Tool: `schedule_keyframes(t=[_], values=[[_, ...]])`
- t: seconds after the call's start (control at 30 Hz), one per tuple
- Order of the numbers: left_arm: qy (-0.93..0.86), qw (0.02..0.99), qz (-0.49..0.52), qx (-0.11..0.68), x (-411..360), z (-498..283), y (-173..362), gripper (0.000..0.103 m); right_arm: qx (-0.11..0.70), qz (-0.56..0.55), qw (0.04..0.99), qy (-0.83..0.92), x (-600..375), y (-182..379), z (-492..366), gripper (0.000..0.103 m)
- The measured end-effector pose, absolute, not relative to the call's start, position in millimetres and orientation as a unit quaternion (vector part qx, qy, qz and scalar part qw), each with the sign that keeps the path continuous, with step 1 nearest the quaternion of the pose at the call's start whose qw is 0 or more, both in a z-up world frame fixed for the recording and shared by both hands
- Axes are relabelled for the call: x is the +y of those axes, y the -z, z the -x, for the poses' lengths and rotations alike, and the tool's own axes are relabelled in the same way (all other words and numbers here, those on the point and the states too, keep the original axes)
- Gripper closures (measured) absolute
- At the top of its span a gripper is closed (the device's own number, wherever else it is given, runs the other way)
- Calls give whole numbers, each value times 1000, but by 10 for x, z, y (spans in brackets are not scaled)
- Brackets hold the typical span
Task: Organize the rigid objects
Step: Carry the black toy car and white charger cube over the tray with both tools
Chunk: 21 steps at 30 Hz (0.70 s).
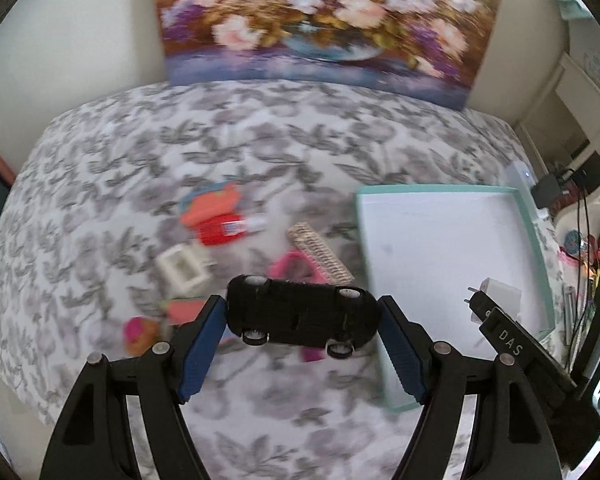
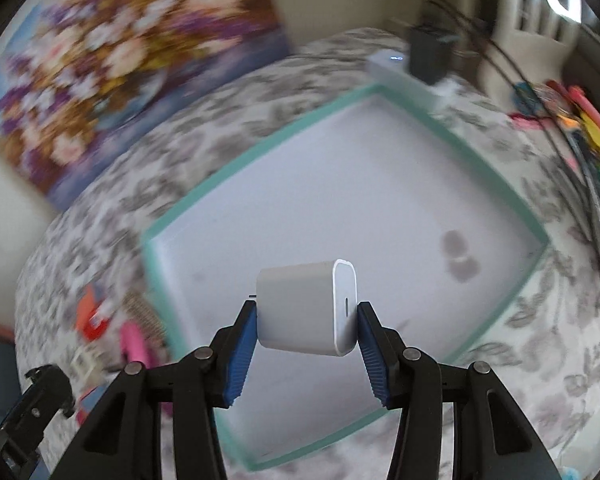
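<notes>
Left wrist view first: over toward the bed's (image 1: 100, 168) left side there's a loose pile of small stuff, a red toy (image 1: 216, 230), a white frame (image 1: 182, 268), a pink piece (image 1: 296, 270) and a patterned bar (image 1: 320, 254), all a bit blurry. The left gripper (image 1: 302, 316) is clamped on a black toy car (image 1: 300, 316), held end to end, belly facing the camera, up off the bedspread. Right of that, near the bed's right edge, sits the tray (image 1: 540, 248), teal rim, white inside. The right gripper (image 2: 306, 314) hangs over the tray with its pads squeezed on a white charger (image 2: 300, 308). A flower painting (image 1: 320, 20) leans at the bed's far edge.
</notes>
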<state>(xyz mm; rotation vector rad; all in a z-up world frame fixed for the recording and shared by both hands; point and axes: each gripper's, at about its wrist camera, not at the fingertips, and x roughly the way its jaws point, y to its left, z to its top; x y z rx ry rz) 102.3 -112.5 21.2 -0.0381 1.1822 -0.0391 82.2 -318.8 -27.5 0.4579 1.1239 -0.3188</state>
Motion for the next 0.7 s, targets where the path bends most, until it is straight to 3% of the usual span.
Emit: schedule_keyframes(t=[0.4, 0.7], values=[[82, 815, -19, 573, -1862, -1193, 127, 26, 519, -203, 796, 236, -3761, 346, -695, 51], [50, 801, -11, 597, -1534, -1086, 300, 26, 537, -199, 790, 218, -3644, 397, -717, 51]])
